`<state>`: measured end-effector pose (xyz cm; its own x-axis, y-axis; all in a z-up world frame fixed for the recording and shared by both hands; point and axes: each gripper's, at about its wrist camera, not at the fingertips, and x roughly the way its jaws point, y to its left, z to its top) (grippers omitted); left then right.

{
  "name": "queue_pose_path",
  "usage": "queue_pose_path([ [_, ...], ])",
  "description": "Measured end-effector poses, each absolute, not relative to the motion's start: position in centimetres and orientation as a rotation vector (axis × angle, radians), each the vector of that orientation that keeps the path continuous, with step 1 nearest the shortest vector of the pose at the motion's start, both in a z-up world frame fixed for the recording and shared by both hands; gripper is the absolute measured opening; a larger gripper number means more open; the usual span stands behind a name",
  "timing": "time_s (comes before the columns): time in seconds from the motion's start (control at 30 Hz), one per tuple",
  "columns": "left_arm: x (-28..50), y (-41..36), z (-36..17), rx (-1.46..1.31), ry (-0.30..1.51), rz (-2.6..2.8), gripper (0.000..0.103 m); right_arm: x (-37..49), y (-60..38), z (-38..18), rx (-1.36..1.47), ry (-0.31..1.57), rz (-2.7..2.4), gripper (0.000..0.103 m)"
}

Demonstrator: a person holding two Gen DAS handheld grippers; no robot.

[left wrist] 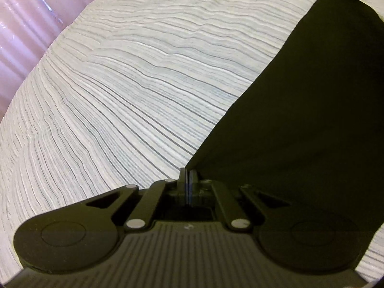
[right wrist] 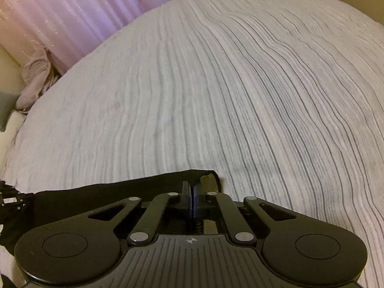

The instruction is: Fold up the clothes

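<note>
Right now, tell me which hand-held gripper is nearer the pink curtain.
Left, as far as the views show. The left hand-held gripper holds the black cloth on the curtain side; the right hand-held gripper pinches its other corner, farther along the bed.

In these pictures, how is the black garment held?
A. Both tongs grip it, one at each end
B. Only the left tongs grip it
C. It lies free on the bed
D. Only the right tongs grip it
A: the left tongs and right tongs are each shut on the black garment.
</note>
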<state>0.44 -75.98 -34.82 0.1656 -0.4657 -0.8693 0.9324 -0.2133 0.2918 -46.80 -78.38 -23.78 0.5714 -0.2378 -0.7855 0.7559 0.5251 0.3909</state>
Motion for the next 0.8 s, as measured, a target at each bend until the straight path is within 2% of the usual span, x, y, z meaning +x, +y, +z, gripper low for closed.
queue_pose_path([
  [0.2,0.4,-75.1,-35.0,1.122,0.572,-1.369,0.001,-46.2,-79.3,-24.3,0.803,0.748,-0.687,0.0],
  [0.3,0.6,-73.9,-34.5,1.093,0.584,-1.343,0.008,-46.0,-79.2,-24.4,0.799,0.785,-0.711,0.0],
  [0.37,1.6,-71.5,-33.5,1.075,0.598,-1.31,0.017,-46.1,-78.7,-24.0,0.79,0.796,-0.744,0.002],
  [0.4,2.2,-69.8,-32.9,1.067,0.606,-1.29,0.019,-46.4,-78.1,-23.7,0.773,0.8,-0.764,0.015],
  [0.43,2.7,-68.3,-32.4,1.068,0.612,-1.268,0.022,-46.2,-77.3,-23.3,0.733,0.817,-0.785,0.034],
  [0.5,4.1,-64.0,-31.5,1.083,0.625,-1.202,0.023,-45.9,-75.4,-22.4,0.663,0.842,-0.809,0.055],
  [0.7,7.9,-50.6,-30.4,1.245,0.606,-0.976,0.034,-43.6,-67.5,-20.2,0.541,0.883,-0.714,0.055],
  [0.8,10.3,-45.0,-31.0,1.329,0.615,-0.887,0.036,-41.1,-62.7,-19.1,0.506,0.882,-0.641,0.055],
])
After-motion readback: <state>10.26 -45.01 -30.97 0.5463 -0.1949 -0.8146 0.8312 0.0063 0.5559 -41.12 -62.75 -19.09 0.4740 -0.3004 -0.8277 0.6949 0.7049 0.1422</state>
